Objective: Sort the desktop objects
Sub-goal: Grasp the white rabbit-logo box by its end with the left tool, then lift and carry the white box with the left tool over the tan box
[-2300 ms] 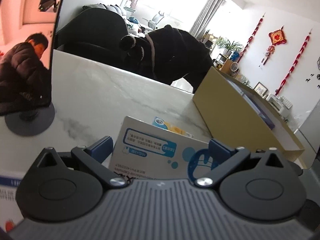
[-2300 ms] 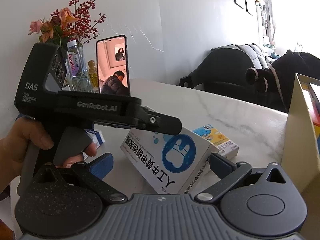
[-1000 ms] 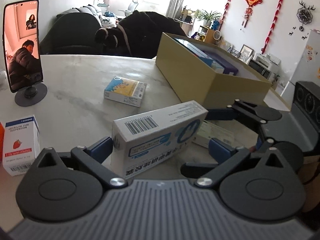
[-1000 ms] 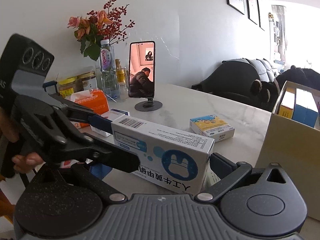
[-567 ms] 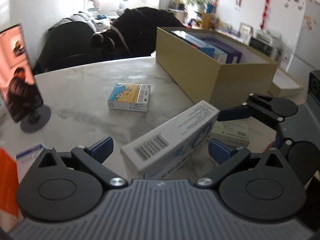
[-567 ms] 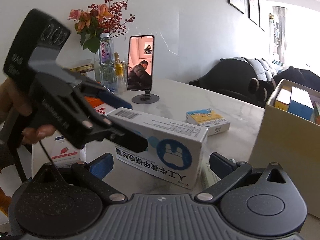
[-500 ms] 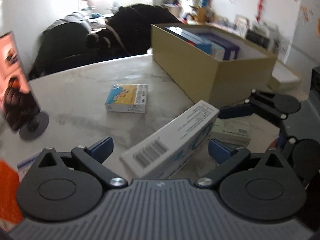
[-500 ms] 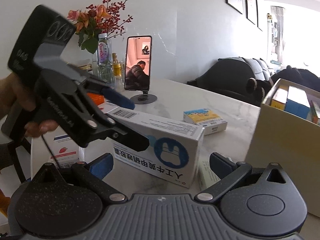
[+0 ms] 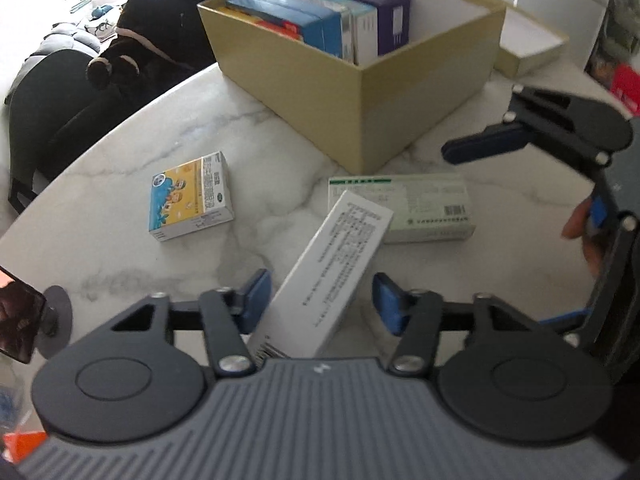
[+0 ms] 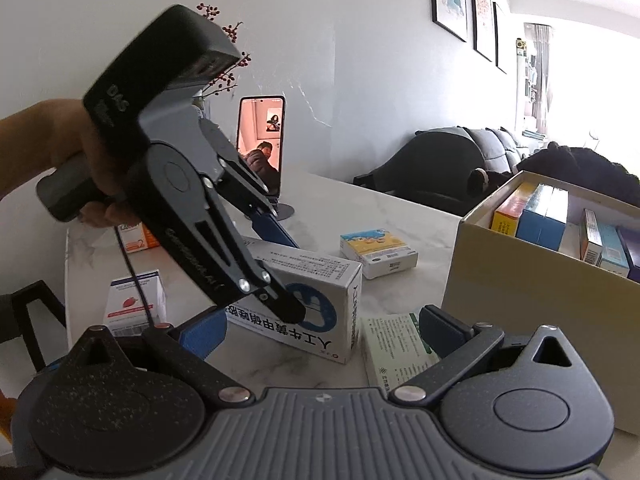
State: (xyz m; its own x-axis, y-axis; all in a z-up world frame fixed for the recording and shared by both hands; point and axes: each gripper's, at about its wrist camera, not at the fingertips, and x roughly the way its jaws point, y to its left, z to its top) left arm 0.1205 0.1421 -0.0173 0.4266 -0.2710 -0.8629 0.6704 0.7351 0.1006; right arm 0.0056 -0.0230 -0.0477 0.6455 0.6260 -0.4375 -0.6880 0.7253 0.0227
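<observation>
Left gripper [image 9: 318, 300]: blue-padded fingers [image 9: 253, 298] set narrow around the long white carton with a blue rabbit roundel [image 9: 328, 268]. Left pad touching; a gap shows at the right pad, so full clamping can't be confirmed. Carton tilted, its near end cut off behind the gripper body, its far end over the marble worktop [image 9: 120, 200].

Right gripper [image 10: 320, 326]: fingers spread wide, empty, low over the worktop beside the tan open cardboard box [image 9: 360, 92].

Box holds upright cartons packed in a row: orange-yellow, blue, white-teal, purple. About six; those at the far end are hard to separate.

Loose on the worktop: one small yellow-and-blue cartoon carton [image 9: 190, 196], one flat white-and-green carton [image 9: 424, 208], one white carton with a strawberry [image 10: 134, 300], one orange carton [image 10: 136, 242], mostly hidden.
</observation>
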